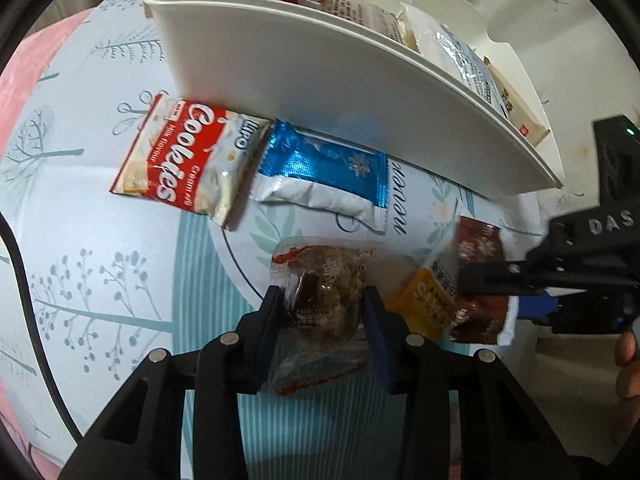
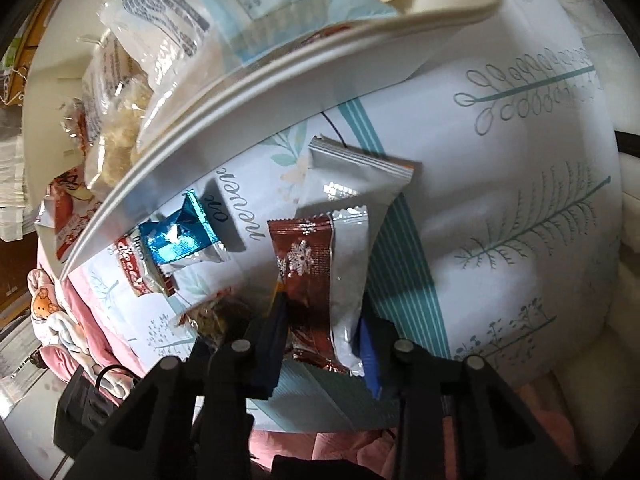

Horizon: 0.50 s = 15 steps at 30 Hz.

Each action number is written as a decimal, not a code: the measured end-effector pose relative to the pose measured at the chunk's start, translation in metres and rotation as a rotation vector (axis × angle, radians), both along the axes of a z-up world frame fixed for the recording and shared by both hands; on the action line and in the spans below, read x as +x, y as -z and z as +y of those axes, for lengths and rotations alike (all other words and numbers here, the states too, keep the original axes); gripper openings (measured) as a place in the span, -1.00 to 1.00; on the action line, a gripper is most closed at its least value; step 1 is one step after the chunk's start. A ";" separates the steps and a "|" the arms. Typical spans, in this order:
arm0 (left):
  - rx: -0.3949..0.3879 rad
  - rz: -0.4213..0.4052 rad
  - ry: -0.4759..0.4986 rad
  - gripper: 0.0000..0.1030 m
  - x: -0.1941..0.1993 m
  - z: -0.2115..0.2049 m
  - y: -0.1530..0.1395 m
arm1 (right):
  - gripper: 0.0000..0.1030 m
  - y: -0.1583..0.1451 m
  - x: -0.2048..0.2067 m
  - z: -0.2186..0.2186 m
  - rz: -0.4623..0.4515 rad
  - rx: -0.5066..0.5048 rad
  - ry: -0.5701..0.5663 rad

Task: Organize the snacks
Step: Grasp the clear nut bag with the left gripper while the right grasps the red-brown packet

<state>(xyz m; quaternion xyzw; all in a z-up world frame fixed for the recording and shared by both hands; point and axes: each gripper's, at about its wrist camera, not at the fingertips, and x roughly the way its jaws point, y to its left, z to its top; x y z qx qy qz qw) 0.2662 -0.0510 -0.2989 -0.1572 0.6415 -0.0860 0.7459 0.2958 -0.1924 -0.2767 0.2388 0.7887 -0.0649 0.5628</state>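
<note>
My left gripper [image 1: 324, 312] is shut on a clear-wrapped brown snack [image 1: 324, 292] just above the patterned tablecloth. My right gripper [image 2: 324, 320] is shut on a brown snowflake packet [image 2: 316, 272]; it also shows in the left wrist view [image 1: 480, 280] at the right, beside an orange packet [image 1: 424, 304]. A red Cookies packet [image 1: 188, 160] and a blue foil packet [image 1: 320, 172] lie by the white tray's wall [image 1: 320, 80]. The tray holds several packets. A silver packet [image 2: 360, 184] lies beyond the right gripper.
The white tray's rim [image 2: 240, 120] curves across the far side in both views. Pink cloth [image 1: 36, 64] lies at the table's left edge. A black box with a cable [image 2: 80, 404] sits low on the left.
</note>
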 end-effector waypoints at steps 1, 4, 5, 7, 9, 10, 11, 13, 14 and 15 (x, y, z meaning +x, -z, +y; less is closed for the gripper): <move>-0.004 0.000 -0.007 -0.25 0.000 0.002 0.000 | -0.38 -0.003 -0.006 -0.005 -0.009 0.001 0.002; -0.020 0.003 -0.027 -0.25 -0.007 0.005 -0.001 | -0.38 -0.012 -0.012 -0.011 -0.041 0.001 0.011; -0.021 0.001 -0.030 -0.25 -0.009 0.007 -0.002 | -0.38 -0.014 -0.014 -0.012 -0.053 0.000 0.014; -0.019 -0.007 -0.027 -0.25 -0.016 0.010 -0.006 | -0.38 -0.022 -0.019 -0.016 -0.087 0.000 0.018; -0.018 -0.017 -0.021 -0.25 -0.021 0.022 -0.011 | -0.38 -0.033 -0.022 -0.017 -0.139 0.003 0.020; -0.018 -0.023 -0.017 -0.25 -0.023 0.025 -0.015 | -0.38 -0.039 -0.024 -0.017 -0.169 -0.001 0.013; -0.018 -0.027 -0.014 -0.25 -0.023 0.030 -0.020 | -0.38 -0.045 -0.025 -0.017 -0.199 -0.010 0.003; -0.021 -0.041 -0.010 -0.25 -0.027 0.033 -0.031 | -0.38 -0.058 -0.024 -0.019 -0.258 -0.026 -0.007; -0.023 -0.050 -0.007 -0.25 -0.029 0.034 -0.038 | -0.38 -0.062 -0.023 -0.021 -0.282 -0.029 -0.010; -0.022 -0.062 -0.004 -0.25 -0.029 0.036 -0.044 | -0.38 -0.068 -0.024 -0.020 -0.309 -0.034 -0.013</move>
